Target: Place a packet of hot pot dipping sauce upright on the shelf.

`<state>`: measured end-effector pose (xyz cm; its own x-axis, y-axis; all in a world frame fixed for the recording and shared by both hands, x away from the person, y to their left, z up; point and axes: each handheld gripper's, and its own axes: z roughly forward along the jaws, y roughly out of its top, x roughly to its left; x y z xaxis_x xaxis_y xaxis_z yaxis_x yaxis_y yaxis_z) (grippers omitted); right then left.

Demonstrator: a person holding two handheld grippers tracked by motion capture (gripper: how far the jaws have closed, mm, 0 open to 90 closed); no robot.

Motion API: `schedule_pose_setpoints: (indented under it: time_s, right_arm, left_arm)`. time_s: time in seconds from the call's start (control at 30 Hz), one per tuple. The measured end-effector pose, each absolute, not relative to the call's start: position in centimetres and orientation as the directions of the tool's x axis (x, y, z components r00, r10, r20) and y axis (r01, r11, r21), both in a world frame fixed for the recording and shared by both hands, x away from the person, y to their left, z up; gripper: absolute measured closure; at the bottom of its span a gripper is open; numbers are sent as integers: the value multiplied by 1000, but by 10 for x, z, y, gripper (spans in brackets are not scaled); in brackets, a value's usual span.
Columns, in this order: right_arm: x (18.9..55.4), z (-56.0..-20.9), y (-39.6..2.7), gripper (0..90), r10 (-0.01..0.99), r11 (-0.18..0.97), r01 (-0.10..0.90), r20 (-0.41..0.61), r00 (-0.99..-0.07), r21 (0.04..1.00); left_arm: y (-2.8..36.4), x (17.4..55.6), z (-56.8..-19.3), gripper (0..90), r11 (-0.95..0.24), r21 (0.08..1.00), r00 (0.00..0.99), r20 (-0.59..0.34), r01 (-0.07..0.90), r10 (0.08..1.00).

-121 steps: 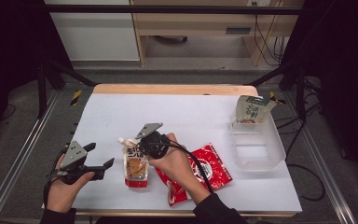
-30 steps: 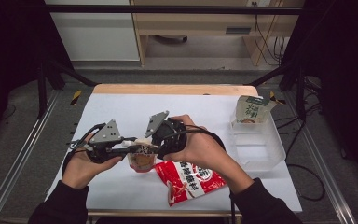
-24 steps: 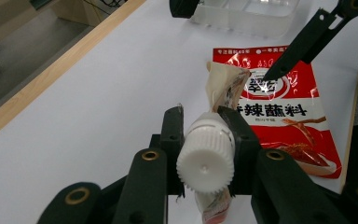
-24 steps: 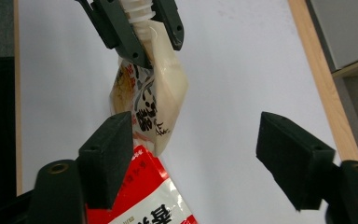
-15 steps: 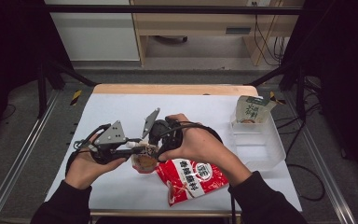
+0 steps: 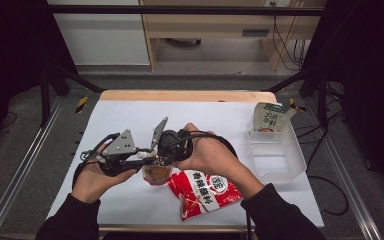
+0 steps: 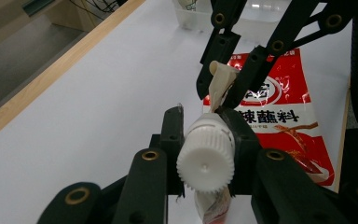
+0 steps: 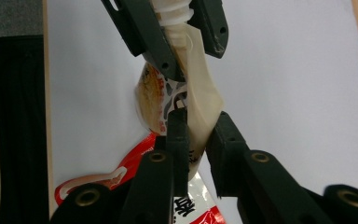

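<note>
White tabletop (image 6: 130, 120) spreads under everything, with a pale wooden strip (image 6: 185, 95) along its far edge. At the right side sits a clear plastic bin (image 6: 280, 160), and a green-and-white carton pouch (image 6: 269, 118) leans in its far end. Near the front edge, right of centre, a red seasoning packet (image 6: 202, 192) with white lettering lies flat on the table.

Held above the table just left of that packet is the spouted sauce pouch (image 6: 156, 171), a small soft pack printed in orange and red with a white ribbed screw cap (image 7: 206, 156). In the high view its body hangs toward the near side, while the spout end points left, toward the left gripper. Its long axis runs roughly left to right between the two tools, with the soft body sagging below that line.

Left gripper (image 6: 139, 156) comes in from the left, its jaws clamped on the neck just behind the cap; in the left gripper view the cap faces the camera head-on, wedged between the two black jaws. Right gripper (image 6: 159, 161) reaches in from the right. Its jaws have just been closing, and in the right gripper view they pinch the creased cream-coloured side fold of the pouch (image 8: 193, 112) between them, a short way along from the neck.
</note>
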<state>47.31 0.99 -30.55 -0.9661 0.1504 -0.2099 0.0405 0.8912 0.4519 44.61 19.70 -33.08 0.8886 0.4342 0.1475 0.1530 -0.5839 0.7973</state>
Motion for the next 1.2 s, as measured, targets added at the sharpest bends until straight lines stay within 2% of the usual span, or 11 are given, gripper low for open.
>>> schedule_pose_setpoints:
  time_s: [0.13,0.27,0.3,0.37,0.5,0.7,0.87,1.2]
  right_arm:
    - [474,-304,11,864,162,892,54,-205,-965,449]
    - [475,-299,12,881,192,880,64,-230,-954,471]
    - [476,-297,13,882,200,879,67,-237,-951,473]
    - [478,-294,12,883,206,878,73,-236,-950,474]
    - [484,-289,10,883,225,875,84,-245,-943,477]
    - [494,-283,2,882,249,870,106,-243,-938,482]
    - [501,-281,-8,882,267,869,121,-249,-931,480]
    - [511,-278,-33,883,323,857,169,-251,-912,487]
  left_arm:
    - [199,447,-331,727,-573,804,883,143,160,446]
    - [204,447,-332,717,-529,834,876,127,160,465]
    - [206,447,-331,693,-515,842,870,127,159,476]
    - [209,447,-331,557,-495,854,856,127,163,502]
    - [216,446,-332,392,-467,870,836,132,160,533]
    - [223,444,-345,266,-465,866,817,128,184,562]
    - [228,444,-356,202,-458,863,801,113,214,587]
    - [236,443,-372,154,-471,847,772,123,245,623]
